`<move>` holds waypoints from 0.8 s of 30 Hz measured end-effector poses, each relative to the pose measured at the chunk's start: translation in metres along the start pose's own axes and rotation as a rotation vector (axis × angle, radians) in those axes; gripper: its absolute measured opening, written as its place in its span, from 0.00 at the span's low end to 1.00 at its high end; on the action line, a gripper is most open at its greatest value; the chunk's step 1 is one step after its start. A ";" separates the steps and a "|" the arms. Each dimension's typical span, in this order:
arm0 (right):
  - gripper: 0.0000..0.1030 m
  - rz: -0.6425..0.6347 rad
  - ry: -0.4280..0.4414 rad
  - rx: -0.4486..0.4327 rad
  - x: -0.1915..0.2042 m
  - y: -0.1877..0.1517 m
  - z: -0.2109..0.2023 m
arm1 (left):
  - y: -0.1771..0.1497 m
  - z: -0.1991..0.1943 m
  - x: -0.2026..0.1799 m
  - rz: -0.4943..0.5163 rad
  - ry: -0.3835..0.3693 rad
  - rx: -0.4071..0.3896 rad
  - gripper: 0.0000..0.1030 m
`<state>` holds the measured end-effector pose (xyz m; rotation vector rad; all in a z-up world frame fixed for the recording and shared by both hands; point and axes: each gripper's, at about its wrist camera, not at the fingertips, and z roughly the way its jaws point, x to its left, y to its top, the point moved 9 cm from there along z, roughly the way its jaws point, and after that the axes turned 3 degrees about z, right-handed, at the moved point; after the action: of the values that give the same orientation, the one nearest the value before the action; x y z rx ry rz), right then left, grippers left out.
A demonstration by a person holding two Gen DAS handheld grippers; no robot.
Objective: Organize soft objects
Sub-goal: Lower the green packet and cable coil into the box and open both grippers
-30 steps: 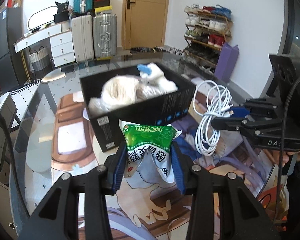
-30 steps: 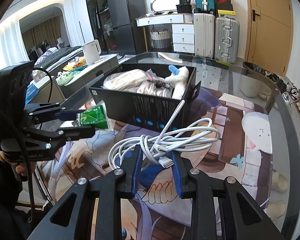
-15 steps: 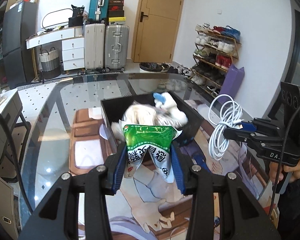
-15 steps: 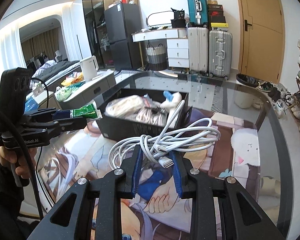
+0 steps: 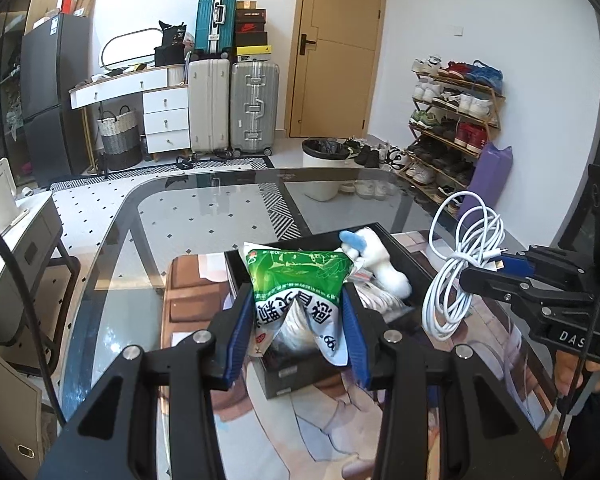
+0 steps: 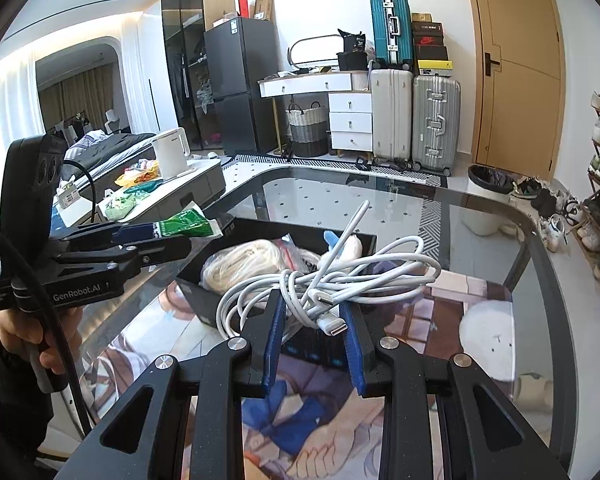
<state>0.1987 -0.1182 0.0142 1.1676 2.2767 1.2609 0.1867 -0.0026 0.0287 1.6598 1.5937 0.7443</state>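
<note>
Grippers both loaded, both raised off the table and held over the black box point(image 5: 300, 368).

Left gripper point(image 5: 299, 316): blue pads pinch a green-and-white packet point(image 5: 298, 284) by its lower half; top edge stands up, crinkly printed film, puffed like a pillow. From the right wrist view the left gripper point(image 6: 188, 236) comes in level from the left, packet point(image 6: 184, 229) sticking out past the fingertips, just above the box's near-left corner.

Right gripper point(image 6: 312, 320): pads clamp a coiled white cable point(image 6: 328, 280) at its wrapped waist. Smooth round cord, loose loops spilling both sides, one USB-C plug lying between the fingers, one straight end poking up. In the left wrist view the right gripper point(image 5: 496, 266) is level, coil point(image 5: 462, 264) hanging down from the tips, beside the box's right wall.

Box: rigid black cardboard, open top, rectangular, white sticker on the near end. Already inside: a bagged pale rope-like bundle point(image 6: 244, 260) and a white plush item point(image 5: 384, 268) with a blue bit on top.

Box sits on a printed anime mat point(image 6: 480, 320) on a glass table point(image 5: 204, 216) with rounded dark-edged corners.

Surroundings: suitcases point(image 5: 236, 108), white drawer unit point(image 5: 166, 120), wooden door point(image 5: 340, 48), shoe rack point(image 5: 452, 120), bin point(image 5: 324, 168), dark fridge point(image 6: 240, 88), kettle point(image 6: 172, 152) on a side counter.
</note>
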 end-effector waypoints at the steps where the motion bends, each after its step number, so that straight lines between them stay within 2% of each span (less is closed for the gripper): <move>1: 0.27 0.001 -0.001 0.000 -0.001 0.003 0.003 | 0.001 0.003 0.000 -0.002 0.001 0.002 0.40; 13: 0.27 -0.041 -0.008 0.023 0.009 0.019 0.046 | 0.009 0.037 0.003 -0.007 0.012 0.032 0.40; 24: 0.27 -0.078 0.023 0.104 0.010 0.014 0.083 | 0.001 0.071 -0.003 0.007 0.005 0.096 0.40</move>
<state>0.2473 -0.0586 -0.0209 1.0921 2.4062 1.1458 0.2444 -0.0129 -0.0114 1.7340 1.6510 0.6857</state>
